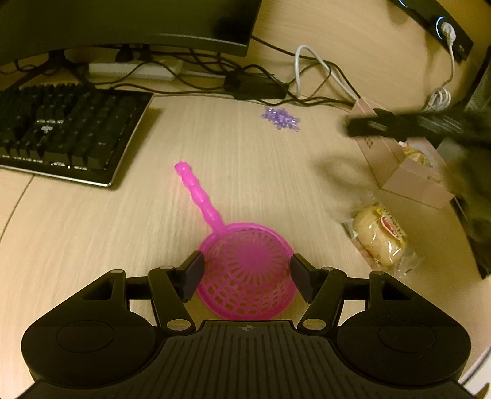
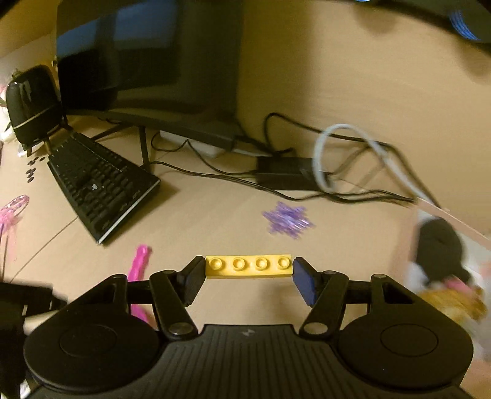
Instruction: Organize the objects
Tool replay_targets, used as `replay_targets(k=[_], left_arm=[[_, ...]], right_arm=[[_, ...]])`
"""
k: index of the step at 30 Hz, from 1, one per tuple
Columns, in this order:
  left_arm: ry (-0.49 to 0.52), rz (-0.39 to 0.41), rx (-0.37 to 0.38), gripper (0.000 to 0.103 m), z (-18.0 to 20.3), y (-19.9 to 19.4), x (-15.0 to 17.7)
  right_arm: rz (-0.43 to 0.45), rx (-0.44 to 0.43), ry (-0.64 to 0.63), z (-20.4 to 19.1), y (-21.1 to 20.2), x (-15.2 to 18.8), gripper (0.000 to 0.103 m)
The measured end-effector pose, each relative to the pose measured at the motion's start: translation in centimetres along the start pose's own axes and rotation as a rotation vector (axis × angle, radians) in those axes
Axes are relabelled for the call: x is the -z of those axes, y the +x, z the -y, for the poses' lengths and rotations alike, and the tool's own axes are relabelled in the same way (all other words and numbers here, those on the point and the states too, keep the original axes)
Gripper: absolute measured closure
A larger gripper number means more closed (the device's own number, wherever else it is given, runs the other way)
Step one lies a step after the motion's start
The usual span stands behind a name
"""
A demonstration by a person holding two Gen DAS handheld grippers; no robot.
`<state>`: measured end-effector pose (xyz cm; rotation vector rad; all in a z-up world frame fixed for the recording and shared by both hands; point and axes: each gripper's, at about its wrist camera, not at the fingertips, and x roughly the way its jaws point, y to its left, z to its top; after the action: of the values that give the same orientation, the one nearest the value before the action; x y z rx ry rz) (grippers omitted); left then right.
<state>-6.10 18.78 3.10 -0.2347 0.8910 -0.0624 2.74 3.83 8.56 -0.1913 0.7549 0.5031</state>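
In the left wrist view my left gripper (image 1: 247, 277) is shut on the bowl of a pink plastic strainer (image 1: 245, 270), one finger on each side of the rim; its beaded handle points away to the upper left over the desk. In the right wrist view my right gripper (image 2: 248, 277) is shut on a long yellow toy brick (image 2: 248, 265), held end to end between the pads above the desk. The strainer's pink handle (image 2: 139, 267) shows at the left of that view. A purple snowflake-shaped piece (image 1: 280, 119) (image 2: 288, 221) lies on the desk beyond.
A black keyboard (image 1: 64, 132) and a monitor (image 1: 129, 24) stand at the left back, with cables and a power brick (image 1: 257, 86) behind. An open cardboard box (image 1: 402, 162) and a wrapped bun (image 1: 379, 236) sit at the right. A black speaker (image 2: 32, 104) stands far left.
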Motion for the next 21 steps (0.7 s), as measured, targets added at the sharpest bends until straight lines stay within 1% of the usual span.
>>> replay_targets(k=[3, 5, 6, 10, 14, 16, 18, 19, 21], left_arm=[[0.019, 0.016, -0.033, 0.036, 0.8, 0.1, 0.3], [0.031, 0.021, -0.043, 0.036, 1.1, 0.1, 0.3], [0.029, 0.024, -0.05, 0.036, 1.3, 0.2, 0.4], [0.015, 0.05, -0.079, 0.037, 2.3, 0.6, 0.4], [-0.003, 0.071, -0.083, 0.037, 3.9, 1.2, 0.7], [0.003, 0.094, -0.087, 0.037, 5.0, 1.5, 1.0], [-0.015, 0.098, -0.082, 0.037, 5.8, 1.6, 1.3], [-0.022, 0.096, -0.072, 0.037, 6.2, 1.6, 1.4], [-0.006, 0.092, -0.082, 0.037, 6.7, 1.7, 1.5]], right_arm=[[0.021, 0.072, -0.003, 1.3, -3.3, 3.0, 0.04], [0.01, 0.121, 0.029, 2.3, -4.9, 5.3, 0.04], [-0.001, 0.131, 0.056, 3.0, -5.5, 6.5, 0.04], [-0.045, 0.175, 0.135, 4.6, -7.3, 11.1, 0.04], [-0.073, 0.22, 0.128, 5.8, -8.1, 14.7, 0.04], [-0.078, 0.225, 0.115, 6.5, -8.0, 15.7, 0.04], [-0.08, 0.221, 0.099, 7.1, -7.9, 15.5, 0.037], [-0.065, 0.214, 0.089, 7.2, -7.9, 14.9, 0.033], [-0.014, 0.168, 0.036, 7.1, -7.6, 12.9, 0.033]])
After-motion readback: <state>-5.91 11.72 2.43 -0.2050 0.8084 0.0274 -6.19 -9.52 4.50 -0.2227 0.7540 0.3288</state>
